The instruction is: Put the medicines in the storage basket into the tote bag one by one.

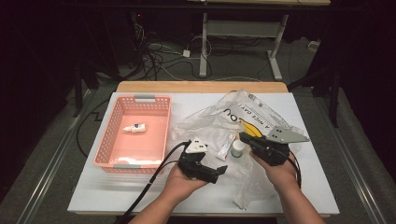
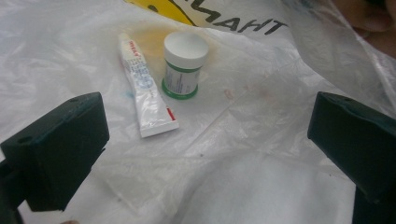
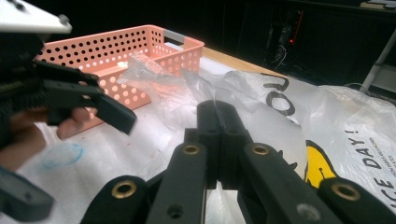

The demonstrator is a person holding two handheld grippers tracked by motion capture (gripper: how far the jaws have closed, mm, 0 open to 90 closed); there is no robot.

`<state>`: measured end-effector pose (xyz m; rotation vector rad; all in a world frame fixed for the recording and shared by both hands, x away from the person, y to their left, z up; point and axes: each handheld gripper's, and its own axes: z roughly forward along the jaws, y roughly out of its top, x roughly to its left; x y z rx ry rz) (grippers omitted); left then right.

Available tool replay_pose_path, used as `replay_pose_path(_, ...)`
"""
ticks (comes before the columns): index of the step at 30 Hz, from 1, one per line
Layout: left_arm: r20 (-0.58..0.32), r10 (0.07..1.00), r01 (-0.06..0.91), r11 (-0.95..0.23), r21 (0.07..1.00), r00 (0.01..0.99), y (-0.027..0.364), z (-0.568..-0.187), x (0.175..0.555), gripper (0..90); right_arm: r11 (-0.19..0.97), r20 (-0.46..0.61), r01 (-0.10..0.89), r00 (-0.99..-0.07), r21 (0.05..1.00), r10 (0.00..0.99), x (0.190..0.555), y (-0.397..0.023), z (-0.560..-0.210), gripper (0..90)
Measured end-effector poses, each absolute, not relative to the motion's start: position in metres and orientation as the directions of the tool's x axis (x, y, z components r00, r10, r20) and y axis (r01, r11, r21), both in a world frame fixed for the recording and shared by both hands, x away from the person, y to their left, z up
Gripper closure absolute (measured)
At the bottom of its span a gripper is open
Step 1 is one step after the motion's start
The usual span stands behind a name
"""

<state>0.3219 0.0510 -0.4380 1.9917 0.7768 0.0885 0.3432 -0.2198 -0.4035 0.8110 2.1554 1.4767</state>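
A white counter holds a crumpled, glossy, translucent plastic bag printed with black lettering and a yellow shape. It lies spread across the right half of the surface.

On the bag's film lie two small things, touching side by side. One is a flat white squeeze tube with blue and red print and a crimped square end. The other is a short round white jar with a white lid and a green band at its base, standing upright.

To the left stands one rectangular pink plastic basket with perforated walls and grey handle tabs. One small white bottle lies on its side inside it.

A person holds two black hand-held grippers. The left hand-held gripper sits just short of the tube and jar, its blocky matte jaws spread wide with nothing between them. The right hand-held gripper has its jaws pressed together, pinching a fold of the plastic bag. In the high view it sits just to the right of the jar.
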Motion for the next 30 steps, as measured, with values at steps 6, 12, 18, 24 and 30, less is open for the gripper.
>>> replay_pose_path(6, -0.231, 0.58, 0.488, -0.335, 0.806, 0.781, 0.074, -0.431, 0.317, 0.0, 0.271, -0.003, 0.236, -0.748, 0.933, 0.663, 0.343, -0.22, -0.403, 90.0)
replay_pose_path(12, -0.23, 0.614, 0.5, -0.312, 0.808, 0.755, 0.095, -0.428, 0.315, 0.0, 0.275, -0.01, 0.231, -0.75, 0.933, 0.662, 0.343, -0.22, -0.403, 90.0)
replay_pose_path(18, -0.231, 0.652, 0.518, -0.289, 0.805, 0.722, 0.117, -0.426, 0.316, 0.0, 0.274, -0.006, 0.234, -0.75, 0.933, 0.662, 0.342, -0.22, -0.403, 90.0)
replay_pose_path(24, -0.212, 0.69, 0.527, -0.284, 0.801, 0.693, 0.136, -0.424, 0.317, 0.0, 0.274, -0.003, 0.238, -0.75, 0.932, 0.661, 0.342, -0.221, -0.404, 90.0)
replay_pose_path(30, -0.214, 0.718, 0.54, -0.259, 0.801, 0.662, 0.154, -0.42, 0.321, 0.0, 0.273, -0.002, 0.237, -0.751, 0.933, 0.66, 0.342, -0.222, -0.404, 90.0)
